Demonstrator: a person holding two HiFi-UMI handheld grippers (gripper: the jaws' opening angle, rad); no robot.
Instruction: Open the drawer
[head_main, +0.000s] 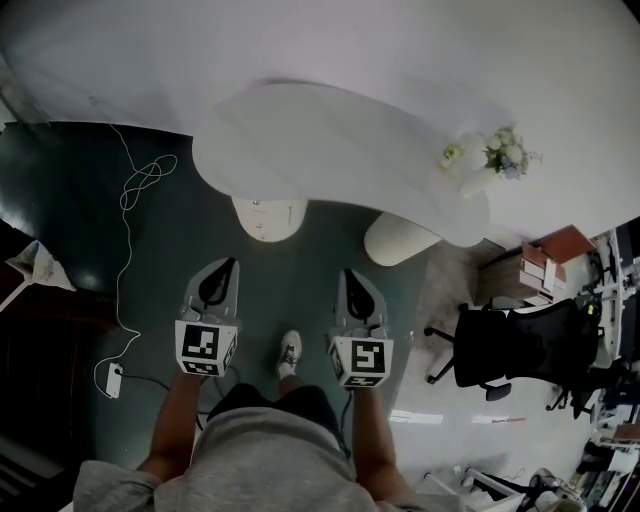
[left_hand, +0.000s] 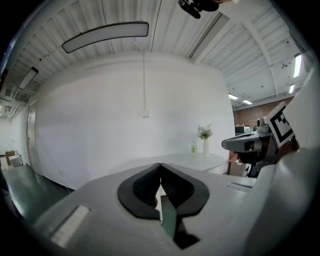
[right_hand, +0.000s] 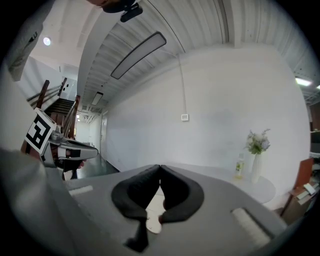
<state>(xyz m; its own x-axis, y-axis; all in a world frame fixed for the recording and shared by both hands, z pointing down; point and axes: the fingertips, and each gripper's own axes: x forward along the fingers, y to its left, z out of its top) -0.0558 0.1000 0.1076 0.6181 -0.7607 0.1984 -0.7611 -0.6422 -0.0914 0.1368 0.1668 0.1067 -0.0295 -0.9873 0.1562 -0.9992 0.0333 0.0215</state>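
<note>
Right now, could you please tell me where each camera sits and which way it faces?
Head view: on the person's head, looking steeply down at white table; forearms, shoe, left tongs, right tongs show.
Left gripper view: on left tongs, along shut jaws toward white wall; right tongs at right.
Right gripper view: on right tongs, facing likewise; left tongs at left.
All share the table and flower vase.

My right tool (right_hand: 160, 167) has its jaws closed together, nothing between them. Beyond it on the white surface (right_hand: 267, 189), a small bottle (right_hand: 240, 166) stands just left of the flower vase (right_hand: 256, 169).
</note>
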